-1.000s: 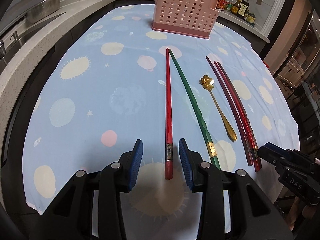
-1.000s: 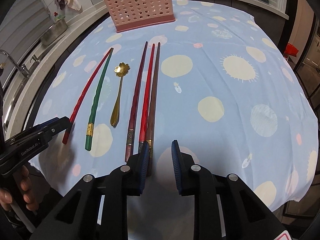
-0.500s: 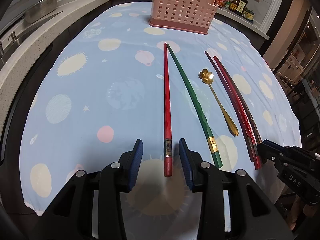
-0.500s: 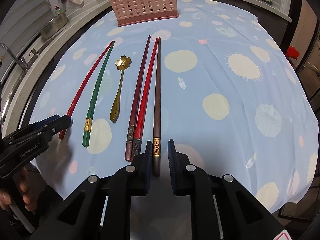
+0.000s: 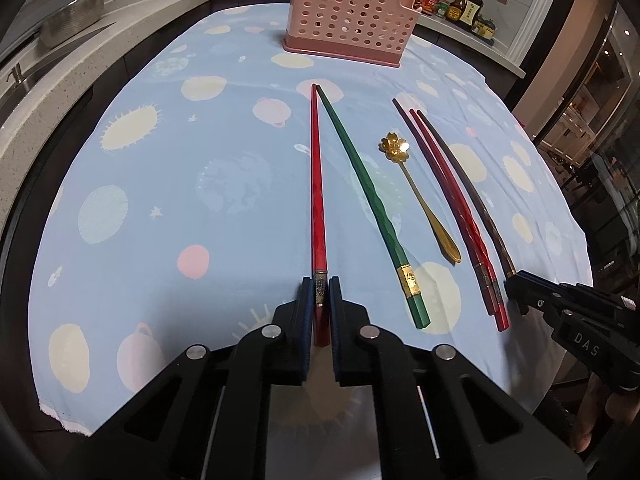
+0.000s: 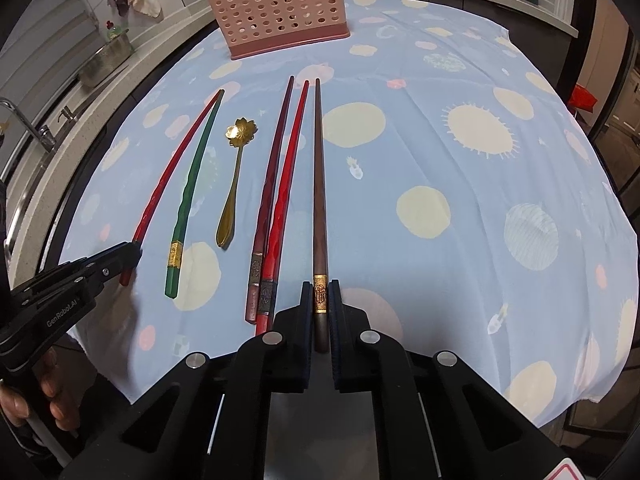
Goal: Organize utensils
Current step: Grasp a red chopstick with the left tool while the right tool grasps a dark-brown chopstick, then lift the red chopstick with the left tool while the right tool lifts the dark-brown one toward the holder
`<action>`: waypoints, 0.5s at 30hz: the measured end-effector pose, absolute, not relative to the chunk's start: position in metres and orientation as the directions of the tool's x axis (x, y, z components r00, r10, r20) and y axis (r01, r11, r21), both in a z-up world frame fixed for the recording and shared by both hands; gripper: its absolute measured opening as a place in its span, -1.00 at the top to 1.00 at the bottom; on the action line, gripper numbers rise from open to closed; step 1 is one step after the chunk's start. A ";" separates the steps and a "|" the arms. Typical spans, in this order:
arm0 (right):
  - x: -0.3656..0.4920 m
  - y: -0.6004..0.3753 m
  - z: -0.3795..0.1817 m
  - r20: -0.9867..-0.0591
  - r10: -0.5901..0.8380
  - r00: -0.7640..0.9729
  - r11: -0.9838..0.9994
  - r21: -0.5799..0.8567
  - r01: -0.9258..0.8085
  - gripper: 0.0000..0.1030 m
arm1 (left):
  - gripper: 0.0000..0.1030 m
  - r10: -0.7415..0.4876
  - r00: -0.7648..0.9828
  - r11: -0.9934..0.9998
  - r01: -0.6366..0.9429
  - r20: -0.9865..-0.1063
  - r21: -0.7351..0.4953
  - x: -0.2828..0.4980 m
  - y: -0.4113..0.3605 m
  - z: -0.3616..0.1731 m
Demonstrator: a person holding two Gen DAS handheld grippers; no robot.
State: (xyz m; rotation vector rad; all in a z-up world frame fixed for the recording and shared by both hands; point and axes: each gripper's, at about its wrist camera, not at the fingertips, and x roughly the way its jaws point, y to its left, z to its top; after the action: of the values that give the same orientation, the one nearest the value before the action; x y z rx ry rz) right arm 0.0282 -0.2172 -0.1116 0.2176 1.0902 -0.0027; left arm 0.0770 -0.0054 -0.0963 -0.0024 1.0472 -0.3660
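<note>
On the blue spotted cloth (image 5: 200, 168) lie several chopsticks and a gold flower spoon (image 5: 420, 200). My left gripper (image 5: 319, 286) is closing its jaws on the near end of the red chopstick (image 5: 317, 184), and the pads touch both its sides. Beside it lies a green chopstick (image 5: 368, 196). My right gripper (image 6: 320, 286) is shut on the banded end of the brown chopstick (image 6: 319, 184). Left of that lie a bright red chopstick (image 6: 288, 184) and a dark red one (image 6: 272, 184). A pink perforated holder (image 6: 280, 8) stands at the far side.
A sink with a tap (image 6: 24, 120) and a metal pot (image 6: 106, 60) line the counter on the left. Sauce bottles (image 5: 460, 4) stand behind the holder. The cloth's near edge (image 5: 64, 420) hangs just under the grippers. A hand (image 6: 56, 400) holds the left gripper.
Both grippers' jaws have closed in. The left pads now pinch the red chopstick that lay loose between them. The right pads have tightened on the brown chopstick.
</note>
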 end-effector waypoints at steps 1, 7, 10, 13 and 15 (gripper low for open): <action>0.027 -0.218 -0.110 -0.877 0.104 0.469 0.978 0.175 0.110 0.86 | 0.86 -0.296 0.448 0.940 0.295 -0.843 -0.174 0.077 -0.005 -0.095; 0.023 -0.225 -0.094 -0.854 0.104 0.510 0.976 0.187 0.115 0.86 | 0.86 -0.296 0.480 0.944 0.279 -0.826 -0.176 0.076 0.000 -0.080; 0.023 -0.229 -0.080 -0.835 0.108 0.539 0.972 0.202 0.118 0.86 | 0.86 -0.301 0.510 0.945 0.276 -0.806 -0.178 0.075 0.003 -0.065; 0.024 -0.234 -0.062 -0.809 0.117 0.575 0.966 0.226 0.122 0.87 | 0.87 -0.310 0.537 0.944 0.274 -0.785 -0.186 0.076 0.005 -0.048; 0.026 -0.238 -0.048 -0.788 0.112 0.605 0.965 0.232 0.123 0.87 | 0.86 -0.322 0.560 0.942 0.273 -0.764 -0.197 0.079 0.008 -0.033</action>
State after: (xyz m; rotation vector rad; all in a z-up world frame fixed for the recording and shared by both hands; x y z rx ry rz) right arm 0.0258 -0.2382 -0.0481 0.2750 0.9245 -0.0060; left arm 0.0792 0.0079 -0.0334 -0.0581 0.9116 -0.3504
